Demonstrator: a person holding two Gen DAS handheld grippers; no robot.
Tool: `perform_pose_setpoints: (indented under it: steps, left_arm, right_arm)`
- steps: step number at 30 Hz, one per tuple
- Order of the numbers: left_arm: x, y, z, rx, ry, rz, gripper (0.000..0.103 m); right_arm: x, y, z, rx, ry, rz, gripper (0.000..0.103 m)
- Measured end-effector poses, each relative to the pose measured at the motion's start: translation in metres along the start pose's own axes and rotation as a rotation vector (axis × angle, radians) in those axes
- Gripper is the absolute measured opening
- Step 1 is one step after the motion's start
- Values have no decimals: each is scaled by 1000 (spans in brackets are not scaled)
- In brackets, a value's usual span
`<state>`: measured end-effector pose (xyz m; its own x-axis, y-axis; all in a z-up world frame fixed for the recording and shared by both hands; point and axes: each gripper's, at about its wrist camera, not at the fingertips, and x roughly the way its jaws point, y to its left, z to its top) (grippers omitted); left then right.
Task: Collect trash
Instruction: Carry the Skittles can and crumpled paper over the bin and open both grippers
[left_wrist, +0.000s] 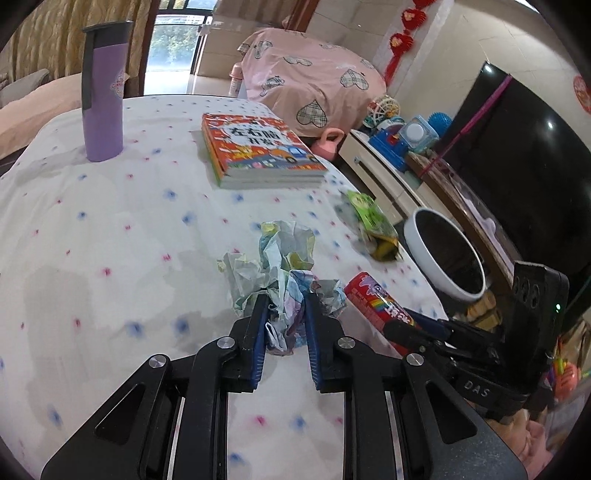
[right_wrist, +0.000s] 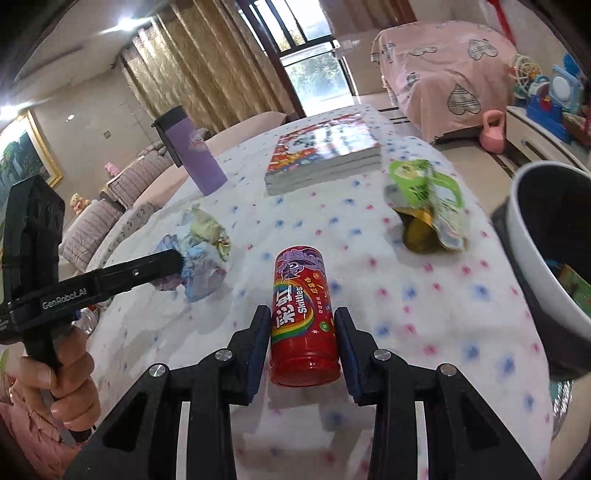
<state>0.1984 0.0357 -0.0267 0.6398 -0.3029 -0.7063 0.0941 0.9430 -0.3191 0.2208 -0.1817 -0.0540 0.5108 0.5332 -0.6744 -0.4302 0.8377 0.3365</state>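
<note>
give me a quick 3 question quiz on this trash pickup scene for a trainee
1. True or false: the right hand-held gripper has the red Skittles can lying between its fingers.
2. Multiple choice: what does the left hand-held gripper straddle? A) the book B) the crumpled paper C) the purple tumbler
3. Short answer: which piece of trash on the table has no gripper at it?

Key
1. True; the can lies on its side on the tablecloth, fingers on either side.
2. B, the crumpled paper; the book and purple tumbler stand farther back.
3. The green snack bag, near the white bin.
</note>
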Motion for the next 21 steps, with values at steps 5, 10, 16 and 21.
perform_pose_setpoints:
  steps: [5,10,16,21]
  left_arm:
    - [-2,-13,-14,24,15,0,18]
    - [-4,-15,-20,28,22,8,18]
    - [-8,-18,-22,30,20,12,18]
    - [-9,-26,-24,40,24,-4,18]
  right_arm:
    - [1,-2,-11,-5,31,-59,36]
    - [14,-2,-17,-15,73,-85,40]
    - [20,3,-15,-40,75,-98,40]
    - [10,0,-20,-26,55,-78,33]
